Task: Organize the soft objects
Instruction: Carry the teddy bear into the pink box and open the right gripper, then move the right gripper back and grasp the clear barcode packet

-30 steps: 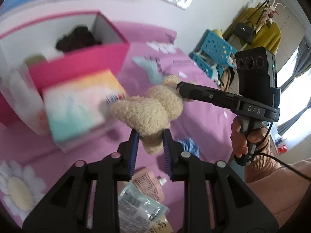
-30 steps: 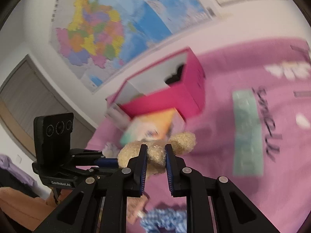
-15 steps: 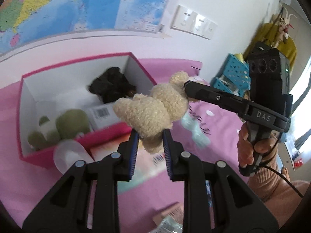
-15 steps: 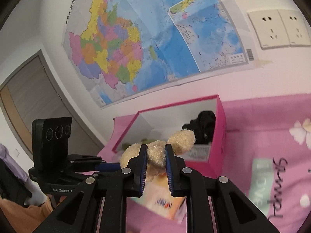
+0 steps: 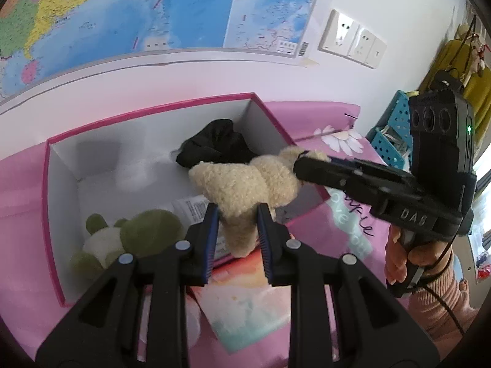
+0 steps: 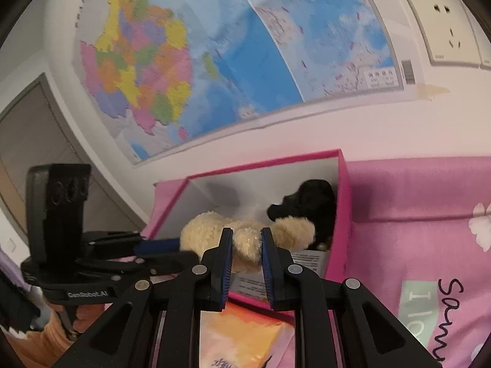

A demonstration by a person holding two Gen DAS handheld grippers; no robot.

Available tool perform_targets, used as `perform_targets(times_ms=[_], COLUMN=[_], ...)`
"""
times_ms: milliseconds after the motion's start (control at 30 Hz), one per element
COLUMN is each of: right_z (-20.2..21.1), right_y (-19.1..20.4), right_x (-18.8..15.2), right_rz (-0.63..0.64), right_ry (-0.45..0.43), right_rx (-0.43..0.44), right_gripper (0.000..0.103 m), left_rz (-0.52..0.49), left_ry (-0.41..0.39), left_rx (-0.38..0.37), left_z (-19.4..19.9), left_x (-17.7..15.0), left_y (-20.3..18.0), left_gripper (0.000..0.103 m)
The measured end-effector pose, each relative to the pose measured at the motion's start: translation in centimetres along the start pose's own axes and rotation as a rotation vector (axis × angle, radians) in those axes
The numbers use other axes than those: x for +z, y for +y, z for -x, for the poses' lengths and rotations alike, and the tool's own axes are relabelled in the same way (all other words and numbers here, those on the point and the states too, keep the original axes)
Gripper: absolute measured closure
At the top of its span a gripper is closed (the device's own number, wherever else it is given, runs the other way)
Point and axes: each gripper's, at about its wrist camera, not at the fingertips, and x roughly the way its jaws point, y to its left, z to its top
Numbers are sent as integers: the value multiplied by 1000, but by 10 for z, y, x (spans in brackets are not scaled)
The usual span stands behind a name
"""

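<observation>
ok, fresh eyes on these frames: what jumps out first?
A cream plush toy held in mid-air over the pink box, pinched by both the left hand-held gripper and the right hand-held gripper. Inside the box lie a green plush and a black fabric bundle; a colourful map fills the wall behind.

A cream plush toy (image 5: 245, 184) hangs over a box (image 5: 52, 202) — magenta outside, white inside — holding a black cloth (image 5: 214, 147) and a green-and-white plush (image 5: 129, 236), on a pink bedsheet (image 6: 429, 190) with white flowers, below a multicoloured map (image 6: 184, 61) — blue seas.
</observation>
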Motion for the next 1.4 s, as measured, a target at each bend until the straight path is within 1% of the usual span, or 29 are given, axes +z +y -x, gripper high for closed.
perform_targets(times_ms=[100, 133, 200, 267, 400, 500, 600, 667, 733, 833, 967, 1100, 1267, 1333, 1400], right_z=[-10, -14, -16, -12, 3, 15, 29, 37, 48, 57, 68, 70, 59, 51, 46], right_y=[-4, -4, -3, -2, 1, 4, 6, 8, 12, 21, 32, 40, 50, 56, 61], right_x=[-3, -4, -6, -7, -7, -11, -17, -22, -30, -42, -64, -89, -123, -138, -150], right_rz=[7, 17, 39, 48, 64, 69, 62, 52, 58, 73, 86, 86, 79, 84, 90], right_ry=[16, 22, 22, 4, -21, -23, -22, -18, -14, 2, 40, 104, 233, 300, 346], right_rx=[-40, -69, -121, -144, -158, -138, -113, -80, -55, -19, 35, 82, 155, 177, 205], right_gripper=[84, 83, 74, 74, 72, 72, 72, 72, 71, 69, 66, 61, 61, 60, 60], left_rz=[2, 7, 10, 12, -18, -44, -75, -94, -113, -122, -114, -105, -28, -4, 19], left_ry=[21, 26, 23, 20, -17, -54, -88, -109, -130, -146, -125, -61, 10, 29, 44], left_rx=[16, 27, 49, 40, 51, 41, 15, -7, -37, -66, -103, -93, -119, -112, -108], left_z=[-9, -12, -14, -13, -1, 15, 33, 45, 60, 74, 78, 69, 61, 60, 60], left_x=[2, 3, 3, 1, -6, -14, -24, -32, -44, -61, -83, -111, -141, -153, -163], left_y=[2, 3, 4, 4, -2, -9, -17, -23, -27, -30, -30, -28, -13, -7, -2], left_gripper=[77, 76, 76, 76, 76, 76, 76, 75, 71, 70, 68, 68, 68, 68, 68])
